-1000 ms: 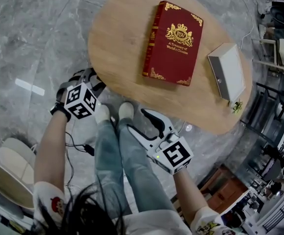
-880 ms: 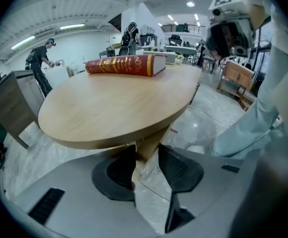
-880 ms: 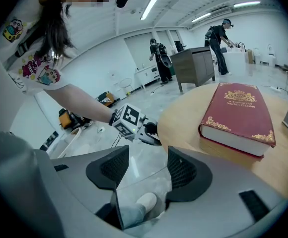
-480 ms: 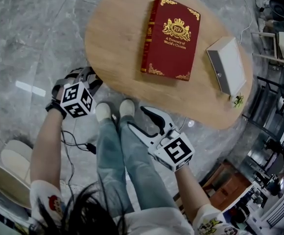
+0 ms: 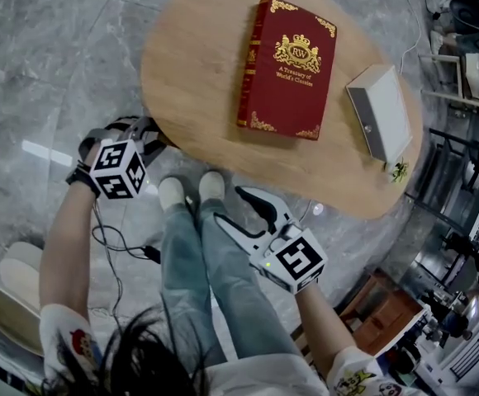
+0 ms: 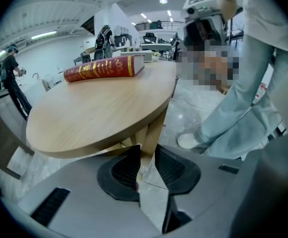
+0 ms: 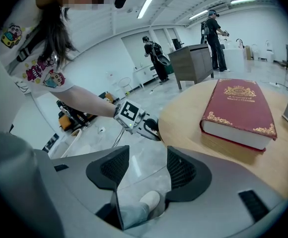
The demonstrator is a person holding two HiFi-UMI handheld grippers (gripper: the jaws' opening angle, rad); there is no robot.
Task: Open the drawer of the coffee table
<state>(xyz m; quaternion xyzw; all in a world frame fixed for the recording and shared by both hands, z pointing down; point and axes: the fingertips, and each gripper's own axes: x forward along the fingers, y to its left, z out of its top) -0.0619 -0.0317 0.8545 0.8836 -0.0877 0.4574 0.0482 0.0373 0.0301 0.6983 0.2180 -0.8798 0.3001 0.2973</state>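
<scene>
Two grippers low at tabletop [image 5: 194, 81] near edge: left gripper [image 6: 146, 155] narrow, jaws just closing, nothing between, aimed under left edge, likely hunting drawer pull; right gripper [image 7: 145, 162] wide, empty, parked. Drawer not visible in any view. Book [image 5: 287, 64], box [image 5: 380, 114] on top.

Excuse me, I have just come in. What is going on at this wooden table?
A person stands at the edge of an oval coffee table with a gripper in each hand. The left gripper is low by the table's rim, aimed under the top. Its jaws have just been closing and now stand a narrow gap apart, clamping nothing. The right gripper hovers open and empty. A red book and a pale box lie on the top. No drawer shows in any view.
</scene>
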